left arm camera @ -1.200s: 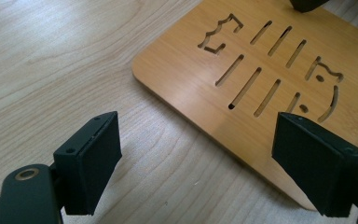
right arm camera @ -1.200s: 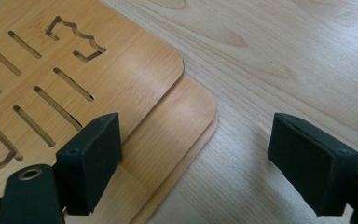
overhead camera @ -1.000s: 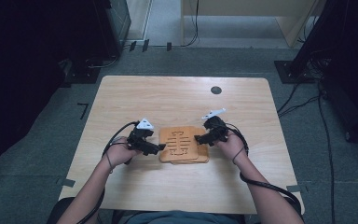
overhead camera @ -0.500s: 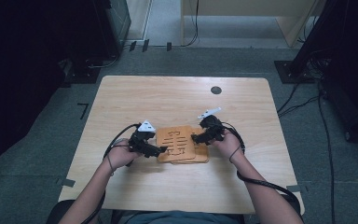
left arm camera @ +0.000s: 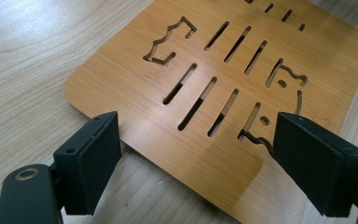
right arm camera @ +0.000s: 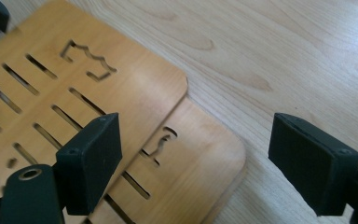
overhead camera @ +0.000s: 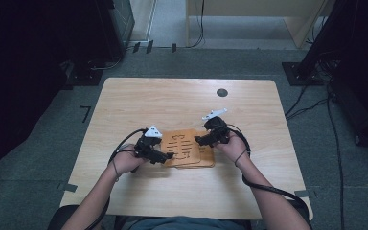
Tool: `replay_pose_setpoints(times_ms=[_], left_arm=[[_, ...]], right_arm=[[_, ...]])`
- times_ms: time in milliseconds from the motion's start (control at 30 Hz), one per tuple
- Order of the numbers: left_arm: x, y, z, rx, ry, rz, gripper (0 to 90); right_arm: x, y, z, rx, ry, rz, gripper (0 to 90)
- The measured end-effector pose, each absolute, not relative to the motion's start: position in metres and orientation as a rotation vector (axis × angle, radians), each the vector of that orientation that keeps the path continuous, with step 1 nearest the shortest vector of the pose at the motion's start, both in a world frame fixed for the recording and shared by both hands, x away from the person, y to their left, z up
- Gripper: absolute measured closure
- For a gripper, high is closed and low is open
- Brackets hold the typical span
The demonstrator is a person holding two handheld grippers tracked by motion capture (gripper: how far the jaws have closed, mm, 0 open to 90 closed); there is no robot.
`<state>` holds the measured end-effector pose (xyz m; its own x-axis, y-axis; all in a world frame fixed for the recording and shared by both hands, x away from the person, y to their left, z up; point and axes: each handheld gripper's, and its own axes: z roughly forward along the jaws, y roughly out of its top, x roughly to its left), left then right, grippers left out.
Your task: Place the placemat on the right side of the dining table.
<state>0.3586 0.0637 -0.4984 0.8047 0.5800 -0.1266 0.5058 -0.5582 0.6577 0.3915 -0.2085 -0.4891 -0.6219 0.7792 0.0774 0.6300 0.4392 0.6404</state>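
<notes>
Two slotted bamboo boards (overhead camera: 188,148), stacked askew, upper one (right arm camera: 51,88) partly over lower one (right arm camera: 191,158), near table (overhead camera: 172,100) front edge, about its middle. Left hand-held gripper (left arm camera: 196,158) jaws apart above upper board; right hand-held gripper (right arm camera: 193,161) jaws apart, gripping nothing.

No text, label, brand name or number can be read anywhere. The only marks are cut-out shapes and plain slots in the upper bamboo board (left arm camera: 223,88), with like cut-outs in the board beneath it (right arm camera: 186,163); they spell nothing legible. The desk (overhead camera: 182,100) bears no lettering.
</notes>
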Motion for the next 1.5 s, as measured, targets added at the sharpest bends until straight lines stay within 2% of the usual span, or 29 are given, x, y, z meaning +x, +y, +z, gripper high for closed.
replay_pose_setpoints(times_ms=[600,833,967,1200,1500], left_arm=[[0.36,0.058,-0.495,2.273,0.77,0.128,14.7],[0.36,0.054,-0.494,2.276,0.752,0.117,14.7],[0.36,0.054,-0.495,2.287,0.744,0.113,14.7],[0.361,0.054,-0.496,2.285,0.746,0.107,14.7],[0.365,0.057,-0.502,2.271,0.773,0.084,14.6]], right_arm=[[0.38,-0.187,-0.481,1.235,2.537,0.905,18.0],[0.377,-0.187,-0.478,1.238,2.523,0.916,14.8],[0.375,-0.187,-0.477,1.249,2.522,0.92,21.9],[0.373,-0.184,-0.478,1.263,2.544,0.927,27.5],[0.372,-0.183,-0.48,1.282,2.572,0.931,29.1]])
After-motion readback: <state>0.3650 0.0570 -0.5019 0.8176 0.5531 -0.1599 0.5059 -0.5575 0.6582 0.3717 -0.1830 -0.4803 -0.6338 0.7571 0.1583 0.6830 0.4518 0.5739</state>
